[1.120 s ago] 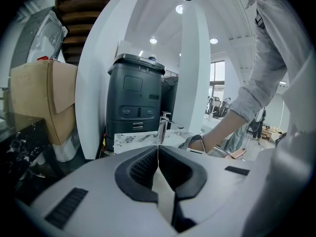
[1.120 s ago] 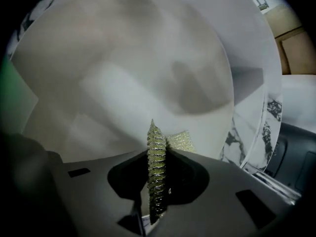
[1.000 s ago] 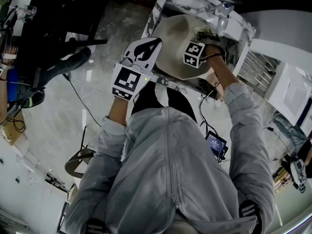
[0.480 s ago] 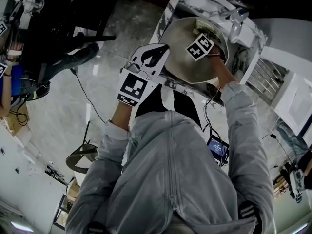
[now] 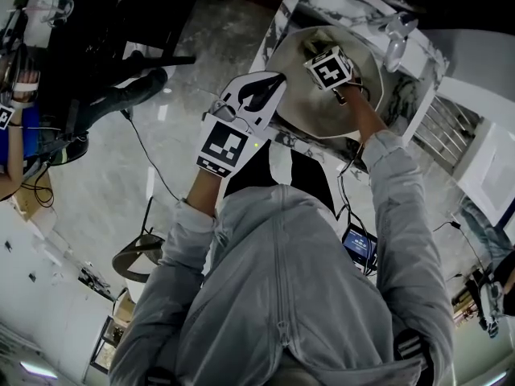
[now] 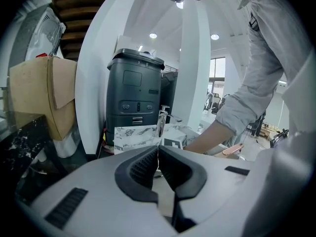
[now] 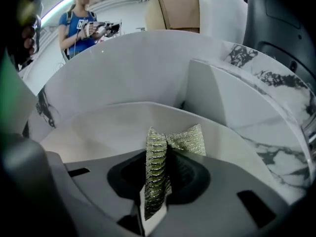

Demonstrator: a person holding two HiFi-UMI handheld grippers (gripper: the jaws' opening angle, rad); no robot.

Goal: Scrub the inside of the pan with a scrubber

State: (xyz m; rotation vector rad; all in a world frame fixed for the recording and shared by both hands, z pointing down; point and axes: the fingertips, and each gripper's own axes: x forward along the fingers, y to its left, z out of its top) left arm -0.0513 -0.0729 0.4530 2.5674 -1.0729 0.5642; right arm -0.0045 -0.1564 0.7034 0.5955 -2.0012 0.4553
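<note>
Head view: the pan (image 5: 298,95) sits on the marble worktop (image 5: 402,95). The left gripper (image 5: 267,83) meets its near rim, probably to steady it, while the right gripper (image 5: 322,61) reaches inside.

Left gripper view: the jaws are pressed together on a thin pale edge, seemingly the pan's rim, a grip the head view hides.

Right gripper view: the jaws are clamped on the folded scrubber (image 7: 157,172), aimed at the pan's inner wall. I cannot tell whether it touches.
</note>
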